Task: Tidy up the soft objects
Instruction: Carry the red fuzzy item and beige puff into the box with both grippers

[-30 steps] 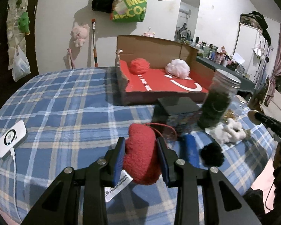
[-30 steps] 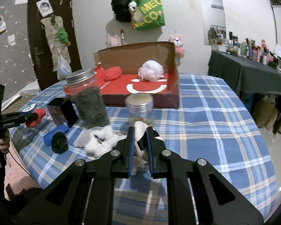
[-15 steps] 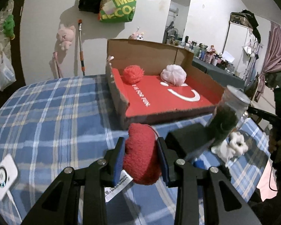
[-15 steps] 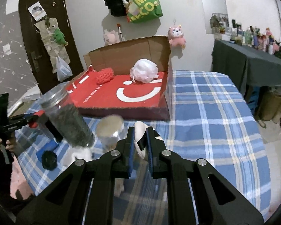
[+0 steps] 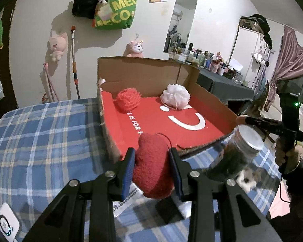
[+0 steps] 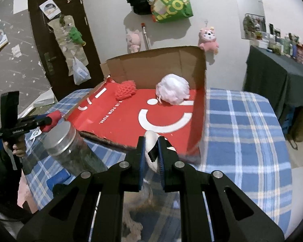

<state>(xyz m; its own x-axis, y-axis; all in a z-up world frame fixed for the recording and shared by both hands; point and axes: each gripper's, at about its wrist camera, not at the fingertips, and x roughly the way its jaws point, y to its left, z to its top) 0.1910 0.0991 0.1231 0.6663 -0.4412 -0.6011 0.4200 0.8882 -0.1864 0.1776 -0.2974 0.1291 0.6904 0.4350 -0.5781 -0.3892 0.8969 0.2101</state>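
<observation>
My left gripper (image 5: 152, 168) is shut on a red plush toy (image 5: 152, 165) and holds it above the front edge of the open cardboard box (image 5: 143, 76) with a red floor. My right gripper (image 6: 151, 153) is shut on a white soft toy with a black patch (image 6: 150, 145), held over the box's near right corner (image 6: 198, 141). Inside the box a red knitted ball (image 5: 128, 99) (image 6: 125, 89) and a white mesh bath puff (image 5: 175, 96) (image 6: 172, 88) lie at the back. The left gripper with the red toy also shows in the right wrist view (image 6: 50, 122).
A glass jar with a metal lid (image 5: 238, 153) (image 6: 70, 151) stands in front of the box on the blue plaid table (image 5: 40, 133). A white fluffy toy (image 5: 246, 179) lies by the jar. A white device (image 5: 7, 223) sits at the table's left edge.
Both grippers have risen and moved forward toward the box, each still holding its toy. The jar and the small items on the table have dropped lower and nearer in both views.
</observation>
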